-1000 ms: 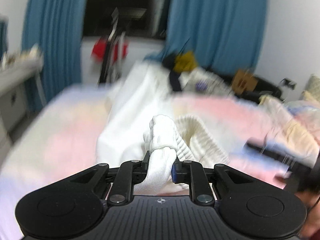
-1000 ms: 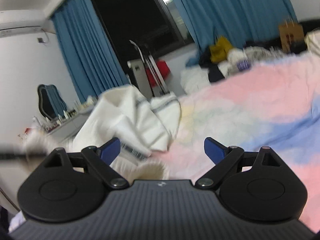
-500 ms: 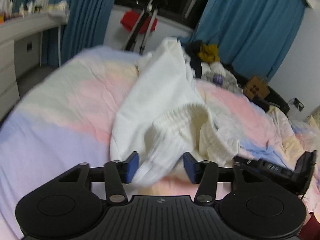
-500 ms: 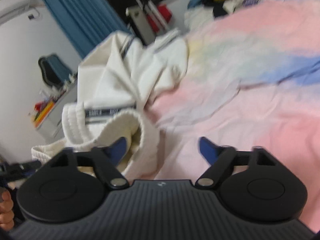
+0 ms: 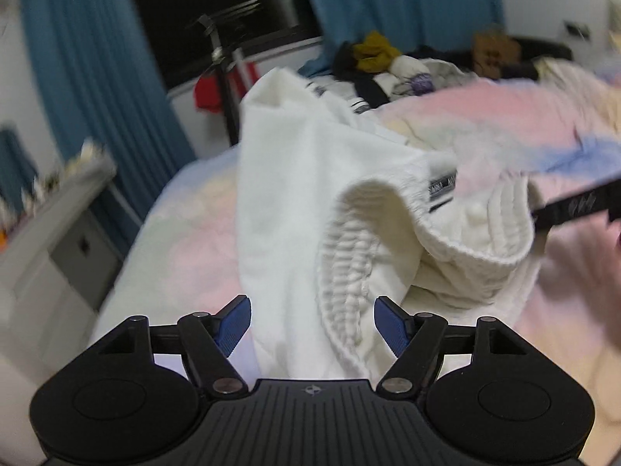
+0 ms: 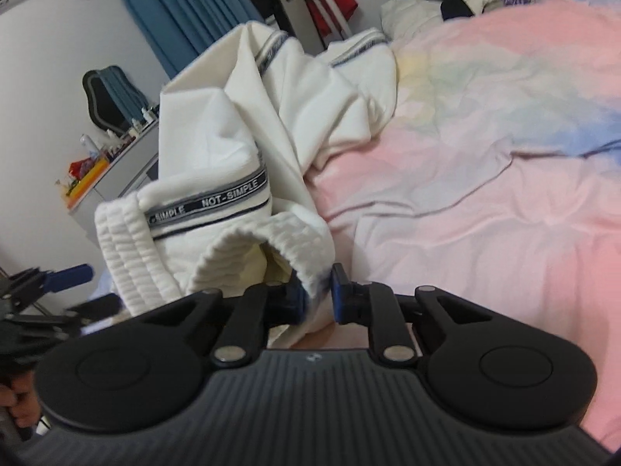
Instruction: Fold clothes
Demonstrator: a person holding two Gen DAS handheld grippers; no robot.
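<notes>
right gripper — pinching the ribbed waistband, lower centre, to anchor that corner | left gripper — spread wide, cloth loose between | white pants bunched mid-frame on bed, unfolded

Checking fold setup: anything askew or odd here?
Yes. The white pants lie bunched and twisted on the bed, waistband gaping. Only the right gripper pinches it; the left gripper is open.
</notes>
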